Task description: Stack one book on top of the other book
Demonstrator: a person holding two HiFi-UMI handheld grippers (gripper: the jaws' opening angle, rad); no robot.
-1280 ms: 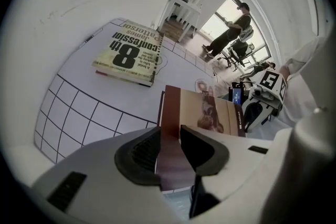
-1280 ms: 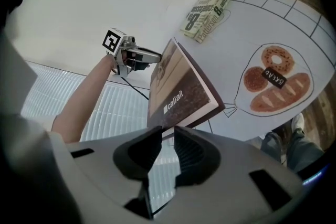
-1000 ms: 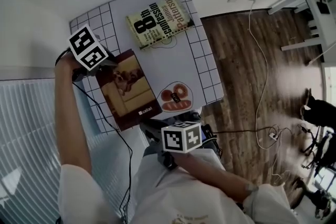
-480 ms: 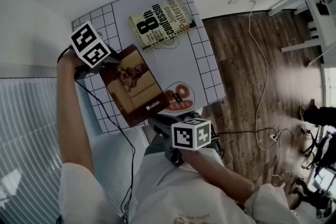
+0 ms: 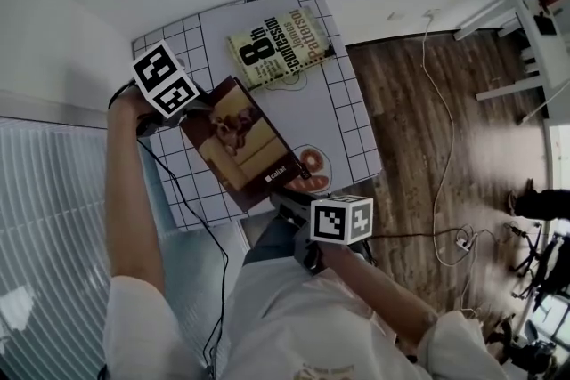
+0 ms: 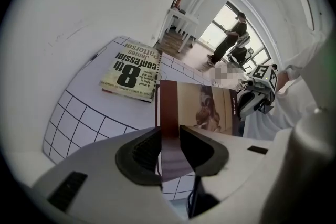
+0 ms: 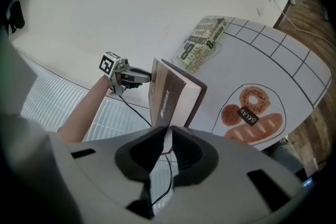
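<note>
The left gripper (image 6: 169, 132) is being pointed steeply down, and its jaws are being pressed on the spine edge of the brown picture-cover book (image 5: 239, 140). The right gripper (image 7: 168, 132) is being pointed only slightly down, and its jaws have just been closing on the near corner of this book. The book is being held tilted above the white grid-edged surface (image 5: 307, 111), near the pale paperback book with a large black 8 (image 5: 283, 46). Compared with one second ago, the brown book is being carried closer to the pale one.
</note>
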